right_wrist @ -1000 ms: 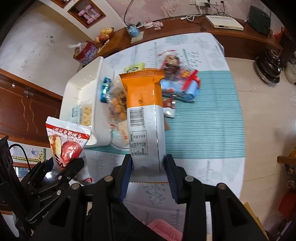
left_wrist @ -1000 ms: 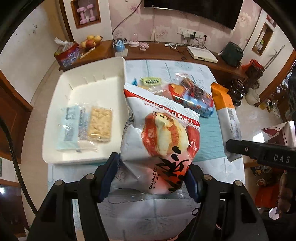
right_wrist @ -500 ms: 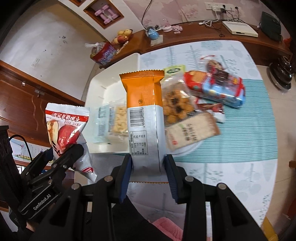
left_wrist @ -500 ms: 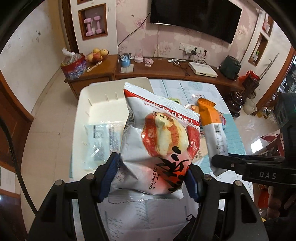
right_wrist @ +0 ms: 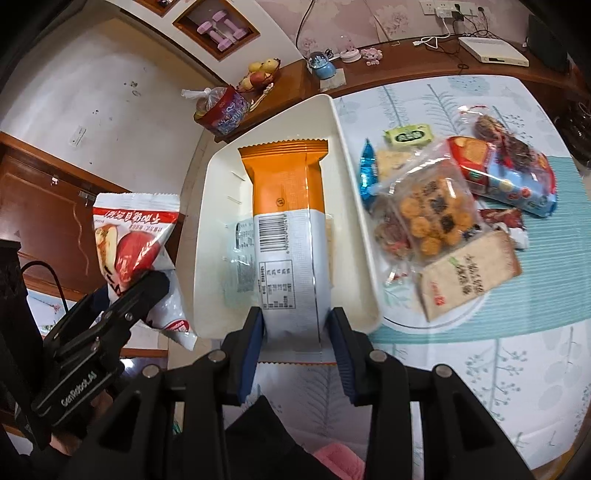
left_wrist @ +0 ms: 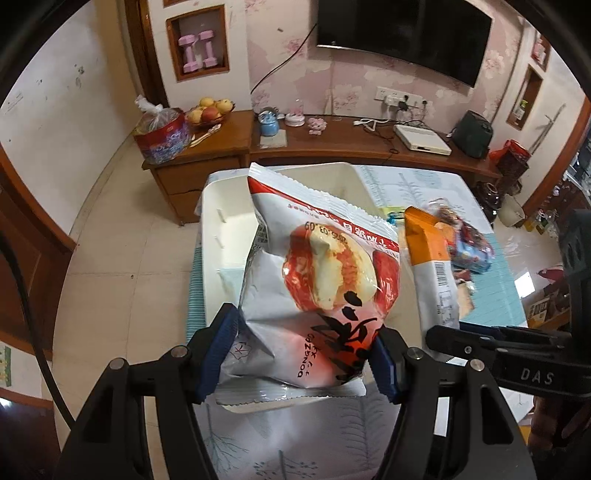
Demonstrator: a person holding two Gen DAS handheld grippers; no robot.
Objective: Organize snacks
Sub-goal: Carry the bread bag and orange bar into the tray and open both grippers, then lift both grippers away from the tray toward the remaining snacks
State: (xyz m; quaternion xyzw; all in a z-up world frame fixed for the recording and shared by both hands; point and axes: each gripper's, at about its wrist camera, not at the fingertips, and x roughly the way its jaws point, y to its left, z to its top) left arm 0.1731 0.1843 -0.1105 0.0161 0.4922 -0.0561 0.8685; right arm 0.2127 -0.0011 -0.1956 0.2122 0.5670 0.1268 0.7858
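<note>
Wall television (left_wrist: 406, 33), pink dumbbells (left_wrist: 197, 50), fruit bowl (left_wrist: 208, 110) on sideboard (left_wrist: 332, 140)

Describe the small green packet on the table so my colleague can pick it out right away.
Start at the white tray on the table. Just past its right wall, at the far end of the snack pile, lies the green packet. It is the only green wrapper, flat and small, bearing dark lettering.

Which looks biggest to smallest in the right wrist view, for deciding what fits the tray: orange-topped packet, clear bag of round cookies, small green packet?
1. orange-topped packet, though it is held nearest the camera, so this is unsure.
2. clear bag of round cookies.
3. small green packet, plainly smallest.
</note>
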